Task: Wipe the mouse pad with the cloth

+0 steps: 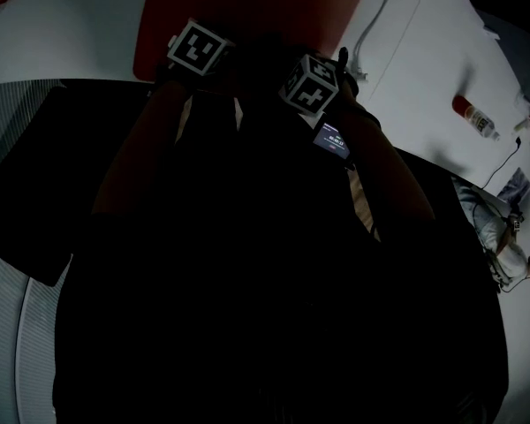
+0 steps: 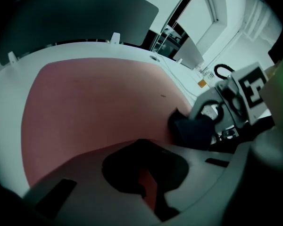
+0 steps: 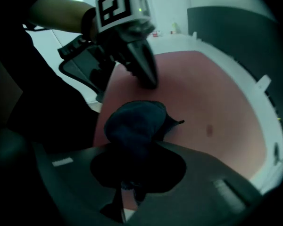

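A large red mouse pad [image 1: 247, 11] lies on the white table [image 1: 62, 25]. In the right gripper view my right gripper [image 3: 132, 154] is shut on a bunched dark blue cloth [image 3: 134, 124], which rests on the near part of the pad [image 3: 203, 112]. My left gripper [image 3: 150, 81] stands just beyond the cloth, its dark fingers closed to a point that meets the pad. From the left gripper view the cloth [image 2: 191, 131] shows at the right, under the right gripper [image 2: 205, 121]. In the head view both marker cubes [image 1: 197, 49] [image 1: 311, 82] sit close together at the pad's near edge.
A white cable [image 1: 375, 16] runs over the table right of the pad. A red-and-white bottle [image 1: 474, 117] lies farther right. A dark partition [image 2: 85, 18] stands behind the table. My dark torso and arms hide the table's near edge in the head view.
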{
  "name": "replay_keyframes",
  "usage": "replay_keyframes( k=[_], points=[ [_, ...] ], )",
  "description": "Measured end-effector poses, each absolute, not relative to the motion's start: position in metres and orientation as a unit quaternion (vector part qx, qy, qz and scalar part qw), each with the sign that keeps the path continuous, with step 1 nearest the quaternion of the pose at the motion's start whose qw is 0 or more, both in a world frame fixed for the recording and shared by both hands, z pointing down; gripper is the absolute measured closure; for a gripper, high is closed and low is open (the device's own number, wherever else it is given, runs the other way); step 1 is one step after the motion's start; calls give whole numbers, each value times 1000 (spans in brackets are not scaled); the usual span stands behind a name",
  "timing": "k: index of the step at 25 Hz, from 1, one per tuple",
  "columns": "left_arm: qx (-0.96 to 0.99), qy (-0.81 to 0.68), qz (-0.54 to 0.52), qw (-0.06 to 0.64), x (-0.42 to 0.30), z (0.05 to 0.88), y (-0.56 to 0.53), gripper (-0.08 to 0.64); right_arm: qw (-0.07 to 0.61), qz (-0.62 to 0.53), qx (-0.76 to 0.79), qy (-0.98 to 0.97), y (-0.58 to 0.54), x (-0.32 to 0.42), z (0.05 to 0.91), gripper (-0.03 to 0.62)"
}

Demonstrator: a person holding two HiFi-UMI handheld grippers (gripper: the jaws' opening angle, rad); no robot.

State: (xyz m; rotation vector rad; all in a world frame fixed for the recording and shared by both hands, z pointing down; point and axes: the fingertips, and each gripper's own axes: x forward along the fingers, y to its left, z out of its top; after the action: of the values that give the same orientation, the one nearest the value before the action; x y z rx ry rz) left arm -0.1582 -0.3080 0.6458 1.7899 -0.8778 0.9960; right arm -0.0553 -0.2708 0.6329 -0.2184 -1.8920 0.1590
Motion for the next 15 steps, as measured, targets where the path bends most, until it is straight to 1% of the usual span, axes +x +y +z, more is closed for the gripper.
replay_keyframes(
  k=[3, 5, 8, 10, 15],
  points=[
    [718, -365, 401, 438, -156, 646, -303, 552, 578, 99, -122, -801, -239, -64, 632, 532],
    [725, -371, 392, 428, -153, 641, -303, 552, 560, 131, -91, -813, -245, -66, 623, 532],
    [776, -372, 313, 402, -134, 599, -315, 552, 493, 229, -17, -839, -268, -62, 579, 532],
    [801, -365, 259, 398, -126, 563, -317, 552, 441, 269, 15, -856, -285, -57, 543, 532],
    [839, -347, 179, 378, -115, 478, -312, 552, 336, 291, 84, -892, -318, -30, 459, 532]
  ],
)
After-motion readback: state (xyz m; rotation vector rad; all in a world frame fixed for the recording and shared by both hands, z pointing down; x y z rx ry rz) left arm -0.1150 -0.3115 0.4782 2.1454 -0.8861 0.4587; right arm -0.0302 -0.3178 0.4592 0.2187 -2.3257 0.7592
